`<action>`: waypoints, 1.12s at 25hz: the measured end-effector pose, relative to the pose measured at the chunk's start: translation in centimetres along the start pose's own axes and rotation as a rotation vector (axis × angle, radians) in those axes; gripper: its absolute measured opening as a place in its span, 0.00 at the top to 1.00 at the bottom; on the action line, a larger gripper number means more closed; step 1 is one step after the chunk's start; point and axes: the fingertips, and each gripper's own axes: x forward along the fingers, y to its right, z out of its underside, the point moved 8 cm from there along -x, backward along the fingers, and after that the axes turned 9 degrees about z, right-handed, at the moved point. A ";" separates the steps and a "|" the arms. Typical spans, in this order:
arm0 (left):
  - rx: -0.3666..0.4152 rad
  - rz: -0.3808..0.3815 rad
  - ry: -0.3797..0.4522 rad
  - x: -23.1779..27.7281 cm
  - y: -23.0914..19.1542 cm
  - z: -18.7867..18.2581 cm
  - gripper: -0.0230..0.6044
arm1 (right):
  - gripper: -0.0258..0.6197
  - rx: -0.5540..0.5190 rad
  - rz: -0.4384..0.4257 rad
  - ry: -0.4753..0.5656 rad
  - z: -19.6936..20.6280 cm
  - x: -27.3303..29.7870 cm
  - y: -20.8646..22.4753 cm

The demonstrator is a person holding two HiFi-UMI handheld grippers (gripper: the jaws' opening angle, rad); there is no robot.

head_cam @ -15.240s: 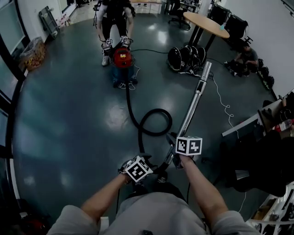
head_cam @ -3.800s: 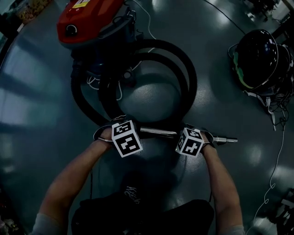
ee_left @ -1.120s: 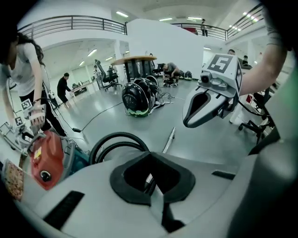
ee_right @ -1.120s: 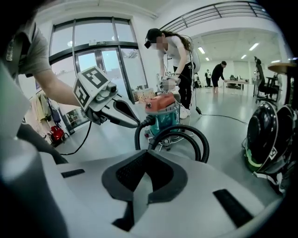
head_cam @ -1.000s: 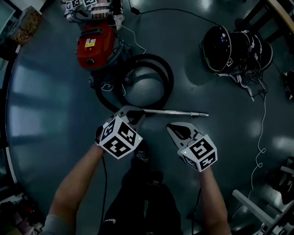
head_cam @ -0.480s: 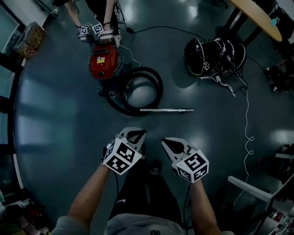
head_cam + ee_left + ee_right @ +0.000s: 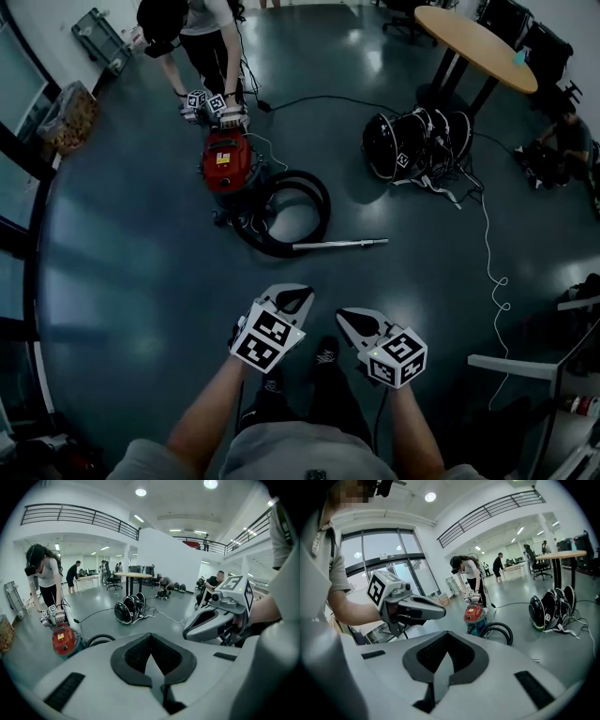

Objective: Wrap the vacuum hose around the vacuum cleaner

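Observation:
A red vacuum cleaner (image 7: 224, 161) stands on the dark floor ahead, with its black hose (image 7: 298, 211) looped in a ring beside it and the metal wand (image 7: 339, 245) lying flat on the floor. The cleaner also shows as a red vacuum cleaner (image 7: 62, 639) in the left gripper view and a red vacuum cleaner (image 7: 474, 615) in the right gripper view. My left gripper (image 7: 296, 298) and right gripper (image 7: 349, 321) are raised close to my body, well short of the wand. Both are shut with nothing in them.
Another person (image 7: 202, 37) bends over the cleaner with two grippers (image 7: 208, 102). Black helmets with cables (image 7: 412, 142) lie to the right, below a round wooden table (image 7: 476, 47). A white cord (image 7: 491, 272) trails across the floor at right. A seated person (image 7: 568, 139) is at far right.
I have stood up and backed off: both grippers rose and drew away from the wand, and the cleaner, hose and wand now lie farther off. The other person has come fully into view.

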 end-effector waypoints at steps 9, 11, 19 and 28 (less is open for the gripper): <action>0.080 0.084 0.140 -9.7 5.7 -3.3 0.95 | 0.96 -0.036 0.127 0.197 -5.8 -5.6 -9.8; 0.108 0.092 0.178 -11.6 7.0 -4.0 0.95 | 0.96 -0.038 0.143 0.245 -6.9 -7.0 -11.5; 0.204 0.097 0.260 -17.4 11.4 -4.5 0.95 | 0.96 -0.067 0.207 0.340 -7.6 -11.1 -17.5; 0.199 0.104 0.299 -19.8 11.5 -4.0 0.95 | 0.96 -0.117 0.269 0.402 -8.8 -12.7 -20.9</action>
